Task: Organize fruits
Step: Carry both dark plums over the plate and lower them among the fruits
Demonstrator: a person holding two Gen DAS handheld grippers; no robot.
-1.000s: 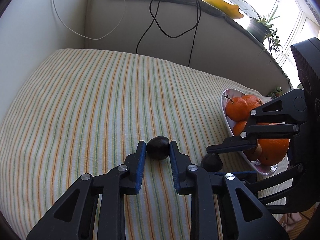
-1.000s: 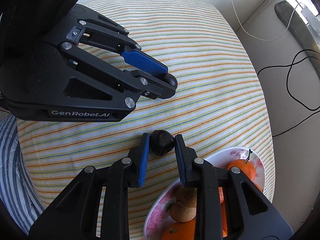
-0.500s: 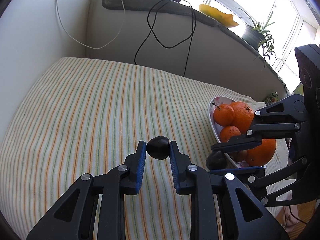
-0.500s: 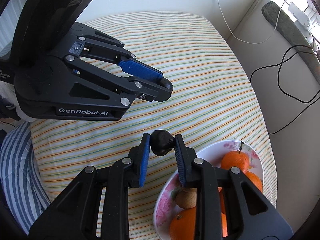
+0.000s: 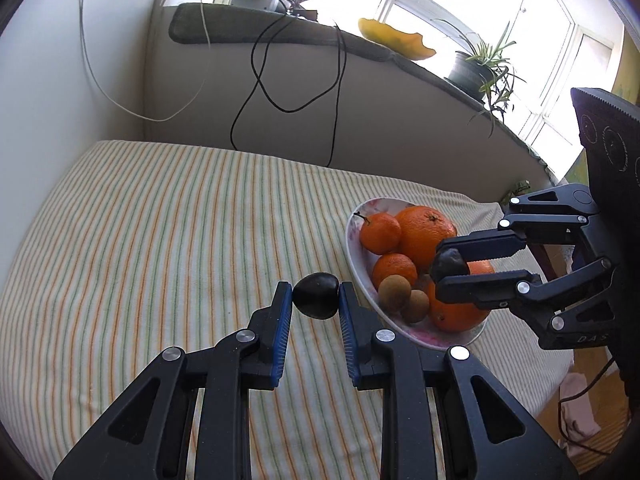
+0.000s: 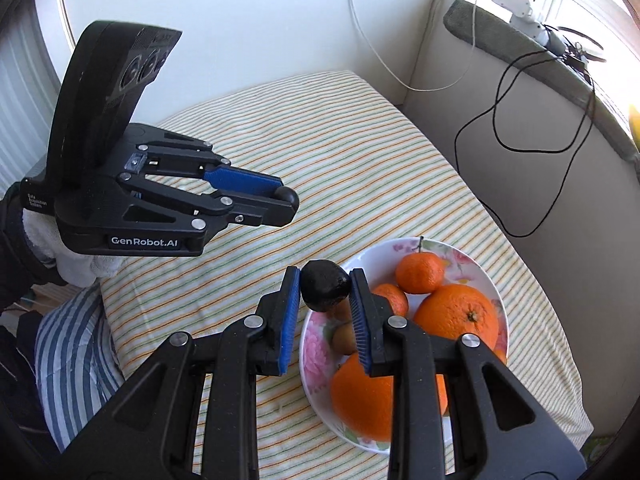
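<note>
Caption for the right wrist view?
Right gripper holds a dark fruit over the bowl of oranges.

Striped cloth-covered table [image 5: 160,240], flowered fruit bowl [image 6: 404,248] resting near its edge

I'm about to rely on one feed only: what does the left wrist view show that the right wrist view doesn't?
Only the left wrist view: the potted plant and yellow dish on the window ledge, plus the small brown fruits in full.

Only the right wrist view: the person's white-gloved hand holding the left gripper, and blue-striped fabric beside the table.

Both: the left gripper and right gripper, each shut on a dark fruit, the bowl of oranges, and the striped cloth.
</note>
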